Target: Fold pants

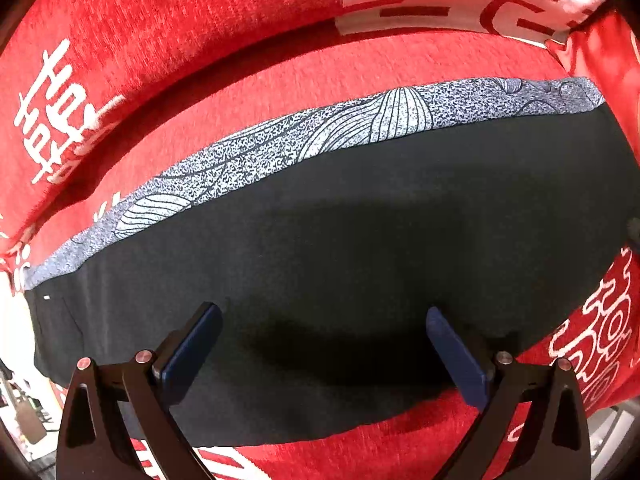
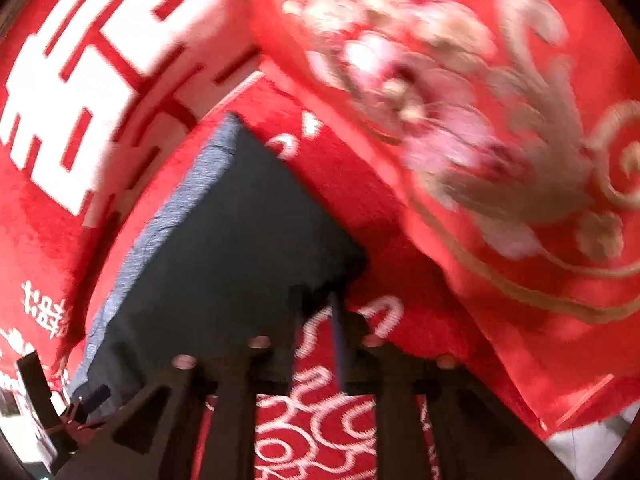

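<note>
The pants (image 1: 340,248) lie flat across a red sofa seat, dark fabric on top with a blue-white patterned strip (image 1: 280,140) showing along the far edge. My left gripper (image 1: 324,320) is open and empty, its blue-padded fingers (image 1: 196,344) spread just above the near part of the dark fabric. In the right wrist view, which is blurred, the pants (image 2: 224,240) run away from me with the patterned strip (image 2: 176,216) on the left. My right gripper (image 2: 320,308) has its fingers close together at the pants' near right corner; whether cloth is pinched is unclear.
The red sofa seat (image 1: 360,68) has a back cushion with white characters (image 1: 56,112) behind the pants. A red cushion with floral embroidery (image 2: 480,120) leans at the right end. The left gripper's arm (image 2: 84,400) shows at the lower left of the right wrist view.
</note>
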Available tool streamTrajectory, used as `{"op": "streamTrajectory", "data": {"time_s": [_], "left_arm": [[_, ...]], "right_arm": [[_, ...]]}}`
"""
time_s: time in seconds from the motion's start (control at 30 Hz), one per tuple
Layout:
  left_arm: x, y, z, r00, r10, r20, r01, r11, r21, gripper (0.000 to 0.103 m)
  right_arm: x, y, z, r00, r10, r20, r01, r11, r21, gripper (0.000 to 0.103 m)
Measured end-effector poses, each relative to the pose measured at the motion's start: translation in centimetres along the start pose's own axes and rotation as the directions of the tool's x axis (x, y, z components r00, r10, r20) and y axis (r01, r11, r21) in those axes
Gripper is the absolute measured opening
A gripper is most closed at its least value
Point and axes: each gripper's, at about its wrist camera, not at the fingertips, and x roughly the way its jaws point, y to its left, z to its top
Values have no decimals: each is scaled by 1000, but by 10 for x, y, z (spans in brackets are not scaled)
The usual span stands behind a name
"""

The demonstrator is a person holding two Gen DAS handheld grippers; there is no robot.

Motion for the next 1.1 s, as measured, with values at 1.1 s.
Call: {"op": "streamTrajectory", "data": {"time_s": [1.1], "left_arm": [[2, 6, -3, 1000, 3, 22, -3, 1000, -29, 103]], "right_arm": [[9, 34, -57, 960, 238, -150, -242, 970, -4, 63]]}}
